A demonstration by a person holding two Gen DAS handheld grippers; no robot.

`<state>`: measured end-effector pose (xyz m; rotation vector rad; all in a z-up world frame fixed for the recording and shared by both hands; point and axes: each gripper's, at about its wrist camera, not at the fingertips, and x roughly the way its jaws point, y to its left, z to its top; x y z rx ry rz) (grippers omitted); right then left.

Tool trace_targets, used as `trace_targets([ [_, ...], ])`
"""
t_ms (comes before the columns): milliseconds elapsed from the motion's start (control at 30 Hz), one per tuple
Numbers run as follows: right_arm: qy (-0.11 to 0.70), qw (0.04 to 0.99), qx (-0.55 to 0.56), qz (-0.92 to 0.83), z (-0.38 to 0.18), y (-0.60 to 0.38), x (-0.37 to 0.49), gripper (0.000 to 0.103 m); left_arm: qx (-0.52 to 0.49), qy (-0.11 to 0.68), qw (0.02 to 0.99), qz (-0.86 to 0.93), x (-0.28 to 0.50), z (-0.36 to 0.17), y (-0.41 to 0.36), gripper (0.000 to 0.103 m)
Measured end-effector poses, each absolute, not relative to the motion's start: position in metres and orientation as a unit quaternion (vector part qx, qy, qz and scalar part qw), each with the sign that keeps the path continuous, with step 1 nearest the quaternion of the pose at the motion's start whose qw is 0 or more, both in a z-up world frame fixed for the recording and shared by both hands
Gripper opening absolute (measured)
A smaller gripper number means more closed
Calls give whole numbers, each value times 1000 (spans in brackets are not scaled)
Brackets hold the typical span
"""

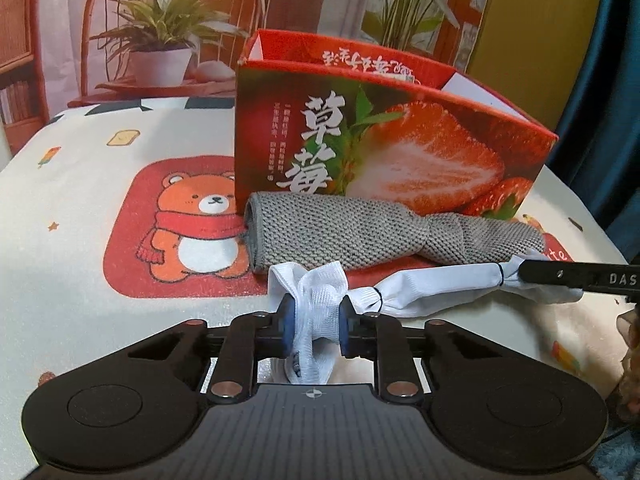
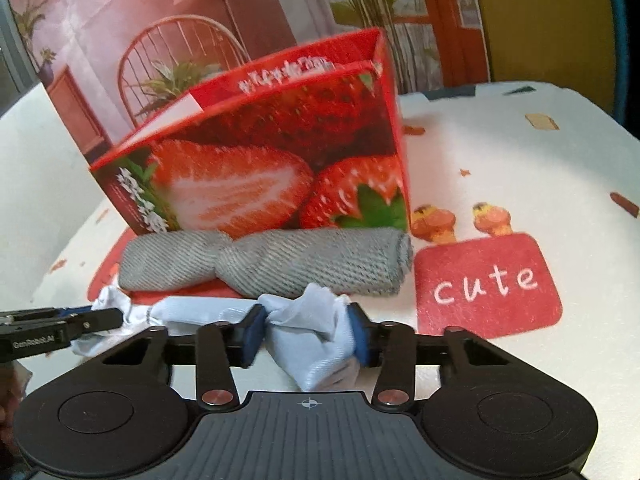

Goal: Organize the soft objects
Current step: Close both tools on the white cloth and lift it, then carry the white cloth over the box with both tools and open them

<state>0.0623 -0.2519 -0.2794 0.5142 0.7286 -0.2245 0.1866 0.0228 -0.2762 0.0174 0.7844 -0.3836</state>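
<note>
My left gripper [image 1: 316,322] is clamped on one end of the white cloth bundle [image 1: 420,292]; my right gripper [image 2: 306,334] pinches the other, both angled downward.

The tall red cardboard box printed with strawberries [image 1: 384,136] stands upright at the back of the cream printed tablecloth [image 1: 72,208] — it blocks any straight path forward. The rolled grey knitted cloth [image 1: 360,232] lies against its front wall, and the long white fabric bundle [image 1: 432,292] lies just in front of that — little gap between them. Bare cloth lies open left of the box over the bear print [image 1: 192,224], and right of it around the red "cute" patch [image 2: 488,284]. The box's top is open.
</note>
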Motion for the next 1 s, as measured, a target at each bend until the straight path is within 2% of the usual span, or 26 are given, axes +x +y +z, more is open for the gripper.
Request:
trace_targets([
  [133,327,906,250,-96,-264,-252,61,26,-3,363,913,-185,183,-267,27,19],
  [233,308,915,247,-89,-249,-254,62,23,-11,337,923,-188,178,-251,31,19],
  [667,203,958,192,-68,-156,-270,77,20,-19,218,953,-211,186,-156,25,18],
  [833,197,963,167,-81,-136,-288,99,20,-19,202,955,-217,212,-139,7,18],
  [1000,209,963,140,-94,-128,-303,132,19,-16,218,950,-224,254,-133,-11,18],
])
